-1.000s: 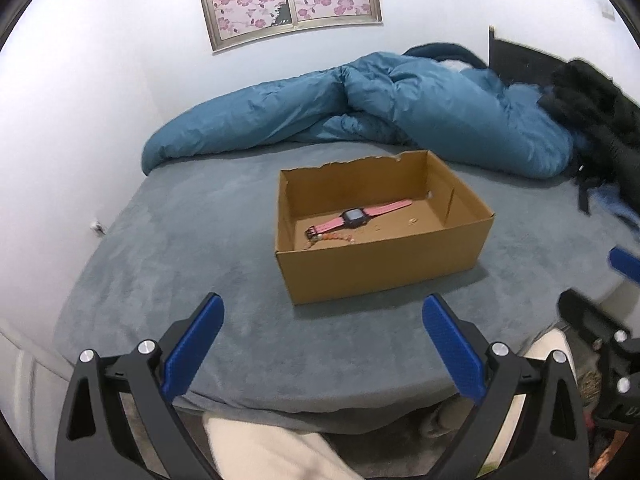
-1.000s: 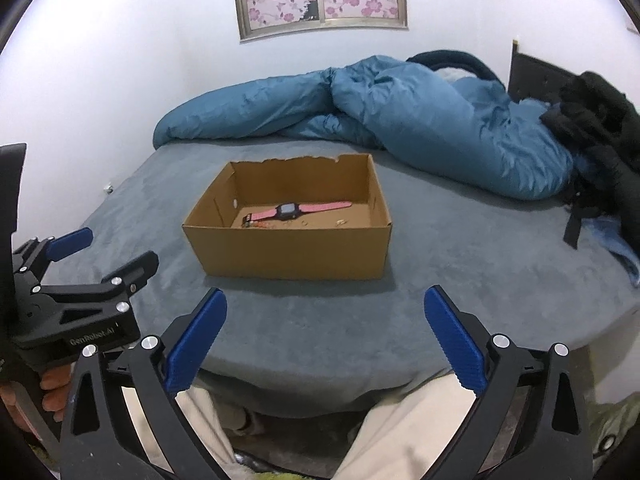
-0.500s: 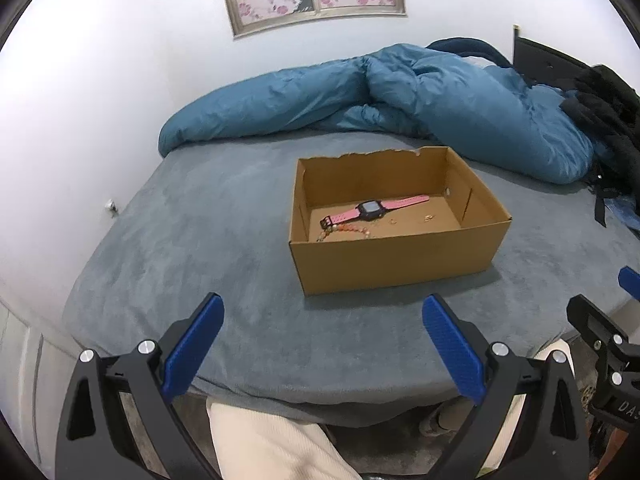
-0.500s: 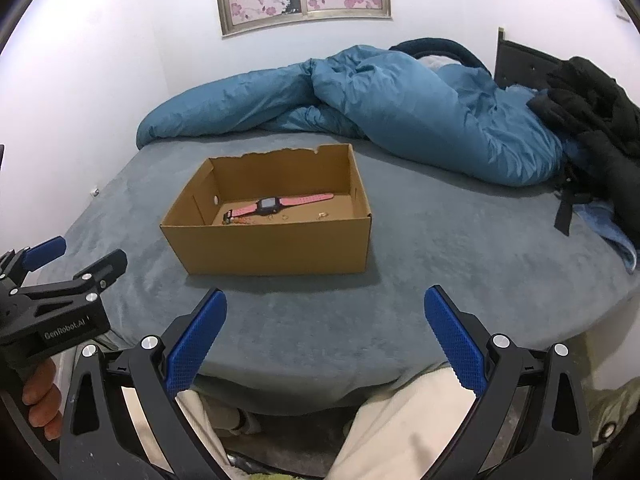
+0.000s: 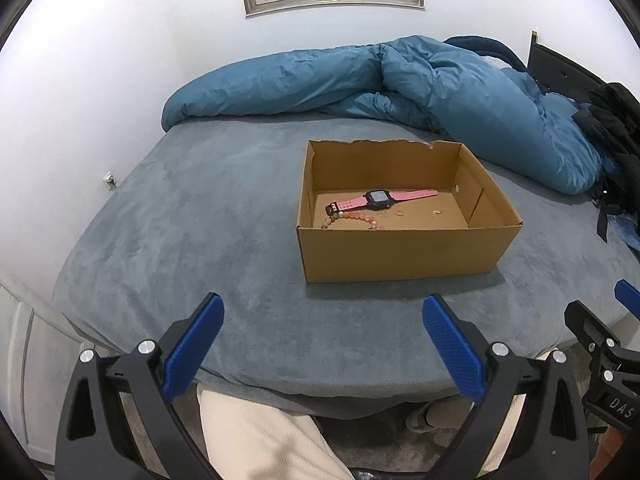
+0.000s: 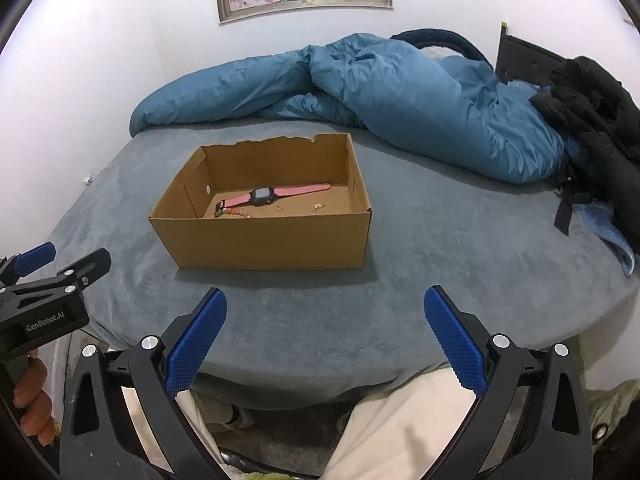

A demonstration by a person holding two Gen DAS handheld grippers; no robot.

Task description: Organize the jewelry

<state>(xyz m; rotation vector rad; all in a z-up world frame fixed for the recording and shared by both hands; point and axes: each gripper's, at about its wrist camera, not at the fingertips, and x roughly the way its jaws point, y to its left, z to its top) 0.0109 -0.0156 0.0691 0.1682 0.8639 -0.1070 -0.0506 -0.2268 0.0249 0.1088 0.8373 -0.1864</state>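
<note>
An open cardboard box (image 5: pixel 404 254) (image 6: pixel 264 244) stands on the grey bed. Inside lie a pink watch (image 5: pixel 380 199) (image 6: pixel 266 195), a beaded bracelet (image 5: pixel 352 218) (image 6: pixel 230 212) at its left end, and a few small gold pieces (image 5: pixel 435 212) (image 6: pixel 318 207). My left gripper (image 5: pixel 320 344) is open and empty, hovering at the bed's near edge, short of the box. My right gripper (image 6: pixel 324 336) is open and empty too, at the near edge, in front of the box. The left gripper also shows at the left of the right wrist view (image 6: pixel 44 280).
A rumpled blue duvet (image 5: pixel 400 80) (image 6: pixel 380 84) lies along the back of the bed. Black clothing (image 6: pixel 592 120) is piled at the right. The grey bed surface (image 5: pixel 200 220) spreads to the box's left. My legs in pale trousers (image 6: pixel 400 420) are below the bed's edge.
Both grippers have risen and shifted, so the box interior shows more from above. Both stay open and empty. The box and jewelry have not moved.
</note>
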